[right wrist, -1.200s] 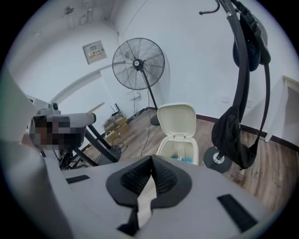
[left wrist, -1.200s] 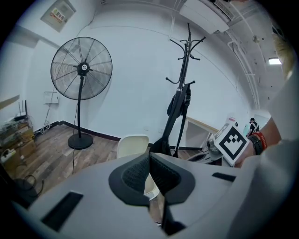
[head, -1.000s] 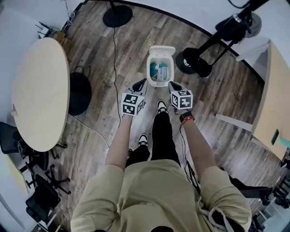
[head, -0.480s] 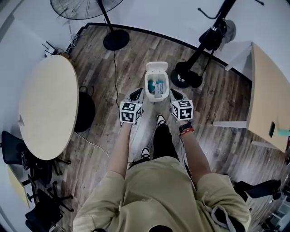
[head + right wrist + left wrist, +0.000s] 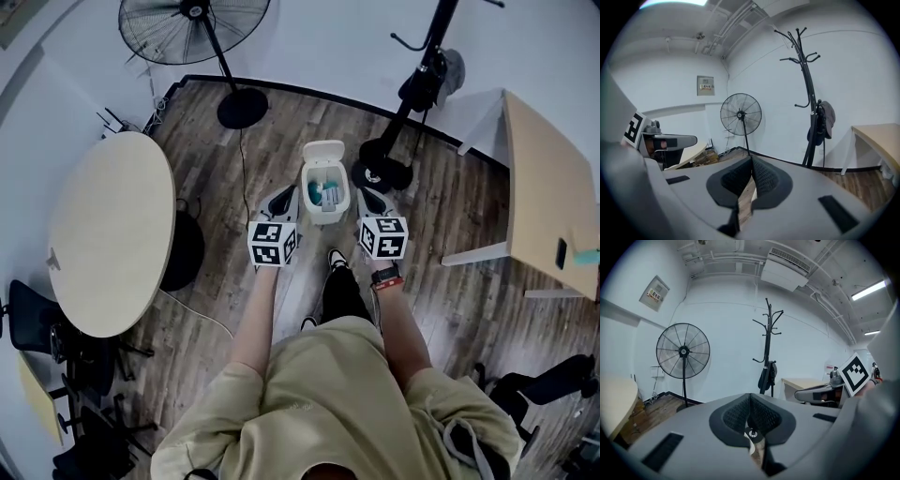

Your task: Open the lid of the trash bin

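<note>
In the head view a small white trash bin [image 5: 325, 218] stands on the wooden floor, its lid [image 5: 324, 152] tipped up at the far side. Teal and grey rubbish shows inside. My left gripper [image 5: 284, 197] hangs just left of the bin, apart from it, and my right gripper [image 5: 367, 197] hangs just right of it. In the left gripper view the left gripper [image 5: 750, 401] has its pads pressed together with nothing between them. The right gripper [image 5: 751, 164] is likewise shut and empty. Both gripper views look out over the room, not at the bin.
A round beige table [image 5: 108, 234] is at the left, with a black bag [image 5: 183, 248] beside it. A standing fan [image 5: 192, 19] and a coat stand's base [image 5: 380, 173] lie beyond the bin. A desk [image 5: 548, 187] is at the right. A cable [image 5: 242, 169] crosses the floor.
The head view has drawn back and up, so bin and grippers look smaller. Both grippers stay shut on either side of the bin, whose lid is up throughout.
</note>
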The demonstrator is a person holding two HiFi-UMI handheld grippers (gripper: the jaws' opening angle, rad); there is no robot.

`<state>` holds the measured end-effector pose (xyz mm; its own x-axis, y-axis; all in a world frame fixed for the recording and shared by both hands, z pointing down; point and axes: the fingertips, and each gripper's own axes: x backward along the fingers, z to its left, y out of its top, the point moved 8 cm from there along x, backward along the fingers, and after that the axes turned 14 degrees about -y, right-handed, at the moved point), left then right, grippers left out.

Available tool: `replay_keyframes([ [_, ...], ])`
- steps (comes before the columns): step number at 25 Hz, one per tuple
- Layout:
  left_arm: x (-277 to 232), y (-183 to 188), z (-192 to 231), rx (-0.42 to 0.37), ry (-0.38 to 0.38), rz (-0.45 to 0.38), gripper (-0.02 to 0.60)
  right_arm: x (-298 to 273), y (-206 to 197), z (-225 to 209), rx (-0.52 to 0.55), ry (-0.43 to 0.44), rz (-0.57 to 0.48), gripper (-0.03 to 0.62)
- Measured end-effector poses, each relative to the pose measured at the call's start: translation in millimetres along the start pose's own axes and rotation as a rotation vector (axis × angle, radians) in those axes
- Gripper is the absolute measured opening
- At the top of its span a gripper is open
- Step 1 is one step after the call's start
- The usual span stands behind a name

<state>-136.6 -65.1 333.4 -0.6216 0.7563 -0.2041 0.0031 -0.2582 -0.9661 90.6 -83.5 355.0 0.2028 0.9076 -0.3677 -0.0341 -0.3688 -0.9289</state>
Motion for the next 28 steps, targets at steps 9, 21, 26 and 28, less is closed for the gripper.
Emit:
replay_keyframes([
  [9, 53.8, 25.9, -44.4, -0.039, 0.042, -0.097, 0.023, 74.6, 29.4, 8.7, 0.002, -0.038, -0.122, 0.014],
  [21, 88.3, 25.9, -71.2, -0.034, 0.053, -0.139, 0.023, 118.4, 31.1, 11.4, -0.014, -0.068, -0.184, 0.014],
  [26, 89.1, 24.6, -68.6, -0.026, 0.054, -0.157, 0.023, 116.5, 28.4, 18.8, -0.014, -0.046, -0.186, 0.014],
  [28, 86.7, 24.6, -65.9, -0.030, 0.059, -0.157, 0.023, 113.7, 28.6, 19.2, -0.015, -0.040, -0.186, 0.014],
])
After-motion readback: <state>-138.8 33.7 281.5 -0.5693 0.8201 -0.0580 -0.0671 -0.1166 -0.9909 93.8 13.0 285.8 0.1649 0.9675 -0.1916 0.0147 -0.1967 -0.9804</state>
